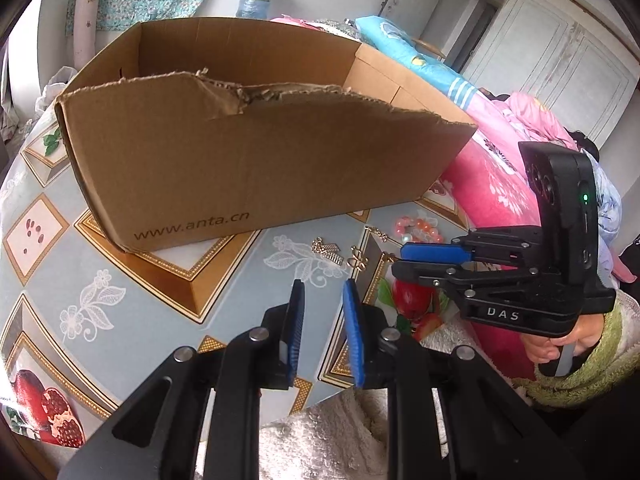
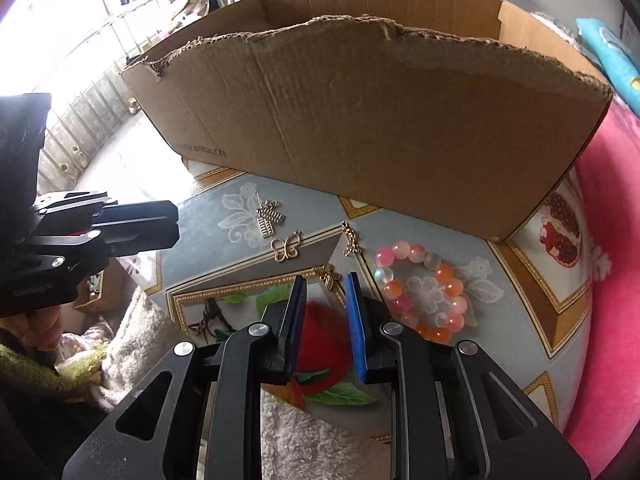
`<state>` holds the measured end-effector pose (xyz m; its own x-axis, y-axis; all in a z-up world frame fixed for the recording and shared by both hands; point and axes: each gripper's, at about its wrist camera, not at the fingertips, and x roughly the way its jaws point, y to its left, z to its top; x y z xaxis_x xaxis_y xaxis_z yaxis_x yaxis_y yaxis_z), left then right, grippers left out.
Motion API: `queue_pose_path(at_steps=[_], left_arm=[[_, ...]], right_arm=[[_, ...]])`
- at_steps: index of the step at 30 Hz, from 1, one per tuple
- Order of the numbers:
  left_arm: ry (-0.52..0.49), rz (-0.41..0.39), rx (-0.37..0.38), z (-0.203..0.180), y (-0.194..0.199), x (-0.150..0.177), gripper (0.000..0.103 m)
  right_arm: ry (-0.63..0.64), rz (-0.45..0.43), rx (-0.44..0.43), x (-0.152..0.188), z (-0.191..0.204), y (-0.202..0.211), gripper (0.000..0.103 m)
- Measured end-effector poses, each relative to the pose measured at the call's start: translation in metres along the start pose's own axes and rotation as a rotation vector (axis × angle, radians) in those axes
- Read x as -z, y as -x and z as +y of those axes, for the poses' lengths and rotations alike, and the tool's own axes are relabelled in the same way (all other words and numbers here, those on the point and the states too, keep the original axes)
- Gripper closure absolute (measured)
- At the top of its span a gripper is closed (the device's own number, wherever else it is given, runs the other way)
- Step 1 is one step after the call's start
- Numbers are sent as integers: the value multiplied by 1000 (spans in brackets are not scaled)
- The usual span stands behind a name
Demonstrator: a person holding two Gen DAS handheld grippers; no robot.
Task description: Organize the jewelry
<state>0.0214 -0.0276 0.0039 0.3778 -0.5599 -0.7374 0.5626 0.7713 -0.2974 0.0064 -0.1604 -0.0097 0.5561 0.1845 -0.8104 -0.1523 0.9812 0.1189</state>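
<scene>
Both the left claw (image 1: 323,283) and the right claw (image 2: 327,278) stand slightly open and empty above the table (image 2: 208,204), where the small gold charms (image 2: 285,249) look light, thin and slippery, better pinched by their edges, beside the bead bracelet (image 2: 420,292).

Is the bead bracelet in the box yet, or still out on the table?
Out. The bead bracelet lies flat on the tablecloth in front of the cardboard box, beside the right tool.

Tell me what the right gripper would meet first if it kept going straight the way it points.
Probably the small gold bee charm on the table, just past the right gripper; its empty jaws stand slightly apart. Depth is uncertain.
</scene>
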Motion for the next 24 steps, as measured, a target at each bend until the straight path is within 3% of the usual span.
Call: queue_pose_path(at_steps=[14, 19, 24], left_arm=[[14, 19, -6, 4, -6, 2, 84], [8, 17, -10, 4, -6, 1, 84], [-2, 10, -17, 1, -6, 2, 84]], right_arm=[[91, -51, 83, 2, 29, -22, 84], [135, -21, 63, 0, 33, -25, 96], [108, -7, 13, -2, 28, -28, 98]])
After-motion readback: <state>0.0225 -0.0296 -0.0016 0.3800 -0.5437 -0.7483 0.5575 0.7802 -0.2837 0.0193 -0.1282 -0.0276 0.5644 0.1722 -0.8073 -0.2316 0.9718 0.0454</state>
